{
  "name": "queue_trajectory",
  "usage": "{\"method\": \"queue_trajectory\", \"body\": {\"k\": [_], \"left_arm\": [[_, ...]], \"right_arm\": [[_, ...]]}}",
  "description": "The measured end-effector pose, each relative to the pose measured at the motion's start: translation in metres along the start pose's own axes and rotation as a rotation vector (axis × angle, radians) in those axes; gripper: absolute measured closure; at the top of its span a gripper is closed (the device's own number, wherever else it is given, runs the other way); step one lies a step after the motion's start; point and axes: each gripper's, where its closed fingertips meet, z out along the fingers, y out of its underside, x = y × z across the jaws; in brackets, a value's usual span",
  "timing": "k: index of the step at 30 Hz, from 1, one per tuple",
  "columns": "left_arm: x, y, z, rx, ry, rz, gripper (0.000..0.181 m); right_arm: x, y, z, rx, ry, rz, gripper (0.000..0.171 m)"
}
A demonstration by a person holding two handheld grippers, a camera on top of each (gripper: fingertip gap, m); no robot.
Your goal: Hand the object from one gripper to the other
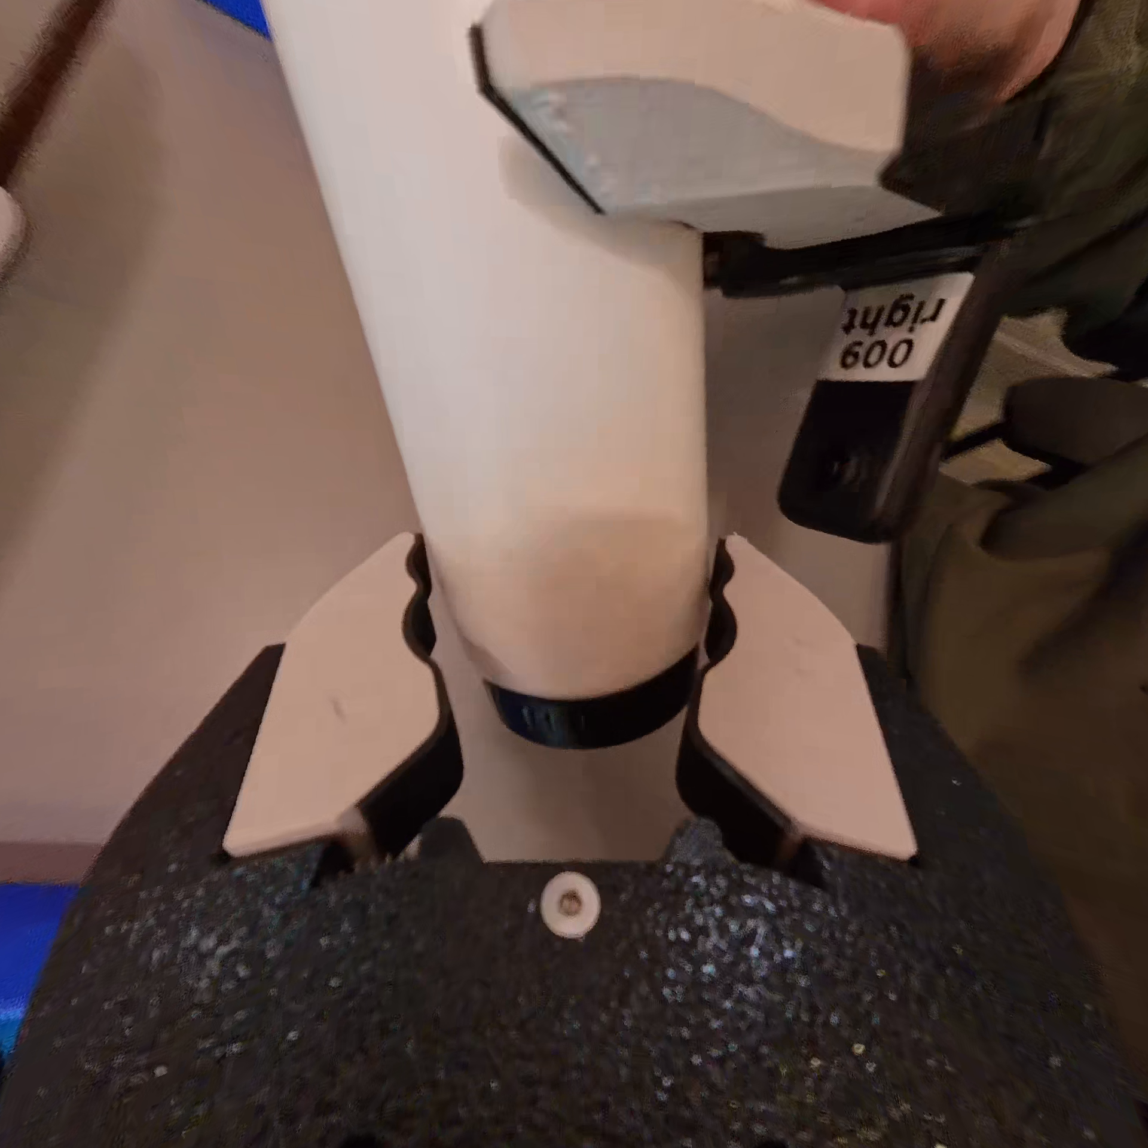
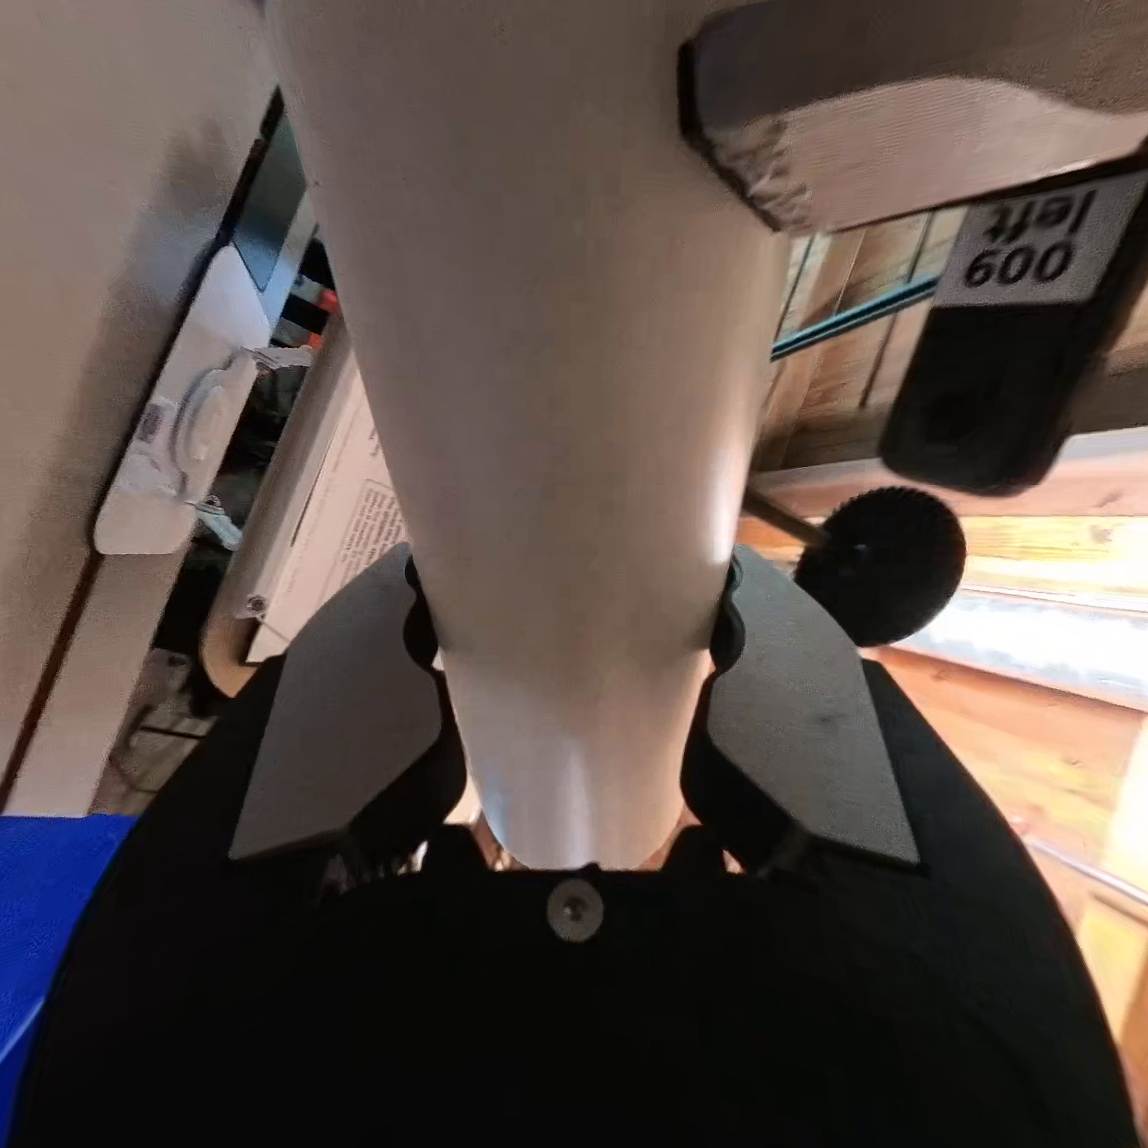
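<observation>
A white cylindrical bottle point(image 1: 497, 310) with a black cap point(image 1: 590, 708) runs lengthwise between both grippers. My left gripper point(image 1: 568, 559) is shut on it near the capped end, a finger pressing on each side. My right gripper point(image 2: 571, 578) is shut on the bottle point(image 2: 546, 310) near its plain white end. Each view shows the other gripper at the top right, with a pale finger against the bottle: the right gripper's finger point(image 1: 714, 124) in the left wrist view, the left gripper's finger point(image 2: 870, 124) in the right wrist view.
A beige surface point(image 1: 155, 373) lies behind the bottle on the left. A hand in a dark sleeve point(image 1: 1056, 155) holds the right gripper. A white device point(image 2: 180, 422), a black round knob point(image 2: 882, 565) and wooden boards point(image 2: 994, 714) show in the right wrist view. Blue material point(image 2: 43, 963) sits lower left.
</observation>
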Motion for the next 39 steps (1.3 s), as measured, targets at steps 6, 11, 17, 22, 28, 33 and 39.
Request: {"method": "queue_trajectory", "body": {"k": [6,11,17,22,28,33,39], "left_arm": [[-0.016,-0.071,-0.079,0.507,-0.485,0.173,0.090],[-0.021,-0.049,-0.086,0.496,-0.531,0.124,0.092],[-0.028,0.005,-0.017,0.312,-0.456,0.078,0.093],[-0.011,0.019,0.016,0.358,-0.348,0.036,0.095],[-0.006,0.030,0.022,0.357,-0.339,0.023,0.095],[-0.006,0.041,0.016,0.358,-0.352,0.008,0.096],[-0.009,0.046,0.002,0.412,-0.372,-0.043,0.099]], "right_arm": [[-0.015,0.088,-0.010,-0.285,-0.191,0.418,0.082],[-0.074,0.183,-0.051,-0.605,-0.627,1.158,0.082],[-0.171,0.246,-0.100,-0.929,-0.926,1.818,0.082],[-0.247,0.252,-0.129,-1.155,-1.050,2.047,0.082],[-0.293,0.234,-0.147,-1.294,-1.137,2.013,0.082],[-0.308,0.227,-0.154,-1.365,-1.152,1.954,0.083],[-0.321,0.223,-0.160,-1.423,-1.133,1.817,0.083]]}}
